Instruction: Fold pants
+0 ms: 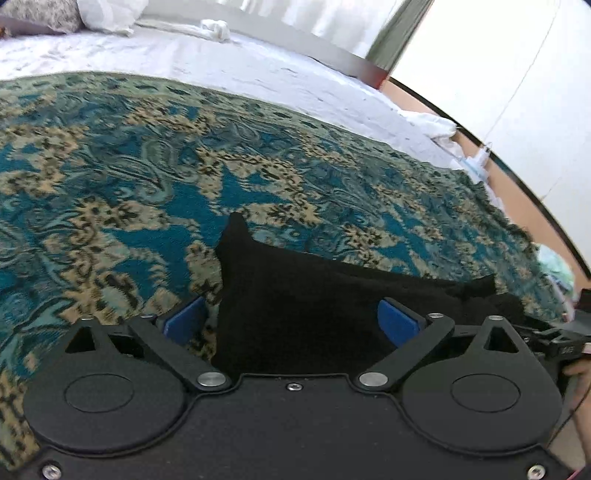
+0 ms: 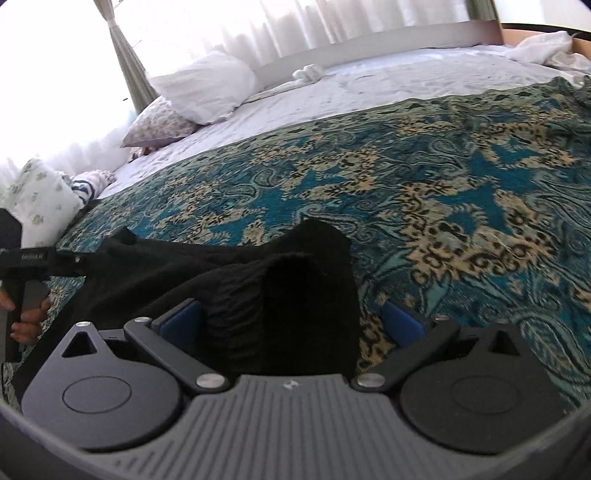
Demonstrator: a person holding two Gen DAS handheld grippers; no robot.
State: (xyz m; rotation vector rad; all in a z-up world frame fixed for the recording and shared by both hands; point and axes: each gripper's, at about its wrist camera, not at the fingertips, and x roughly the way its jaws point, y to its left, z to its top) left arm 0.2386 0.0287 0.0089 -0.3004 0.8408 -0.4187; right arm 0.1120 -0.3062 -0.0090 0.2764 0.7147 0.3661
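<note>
In the left wrist view, the left gripper [image 1: 291, 325] has its blue pads [image 1: 397, 323] spread wide apart. The black pants [image 1: 314, 295] lie between them on a teal and beige paisley bedspread [image 1: 147, 166], and neither pad presses the cloth. One pointed corner of the fabric reaches forward onto the bedspread, and a long edge runs off to the right toward the other tool. Beyond the bedspread lies a white bedsheet [image 1: 221, 62], with a white pillow [image 1: 107, 14] and a small bundle of white cloth [image 1: 216, 29] near the far side. At the lower right edge, part of the right gripper [image 1: 561, 343] and a bit of the person's hand show.

In the right wrist view, the right gripper [image 2: 291, 325] is likewise spread, its blue pads [image 2: 400, 326] well apart. The pants [image 2: 295, 295] are bunched in a thick fold between the fingers, nearer the left pad [image 2: 177, 323], and stretch away to the left. There the left gripper [image 2: 26, 258] appears, held in the person's left hand [image 2: 27, 321]; from this side I cannot tell how its jaws stand. Pillows, white [image 2: 207, 88] and floral [image 2: 162, 123], rest on the bedsheet [image 2: 369, 85] behind the bedspread [image 2: 443, 184], before bright curtains [image 2: 295, 26].
</note>
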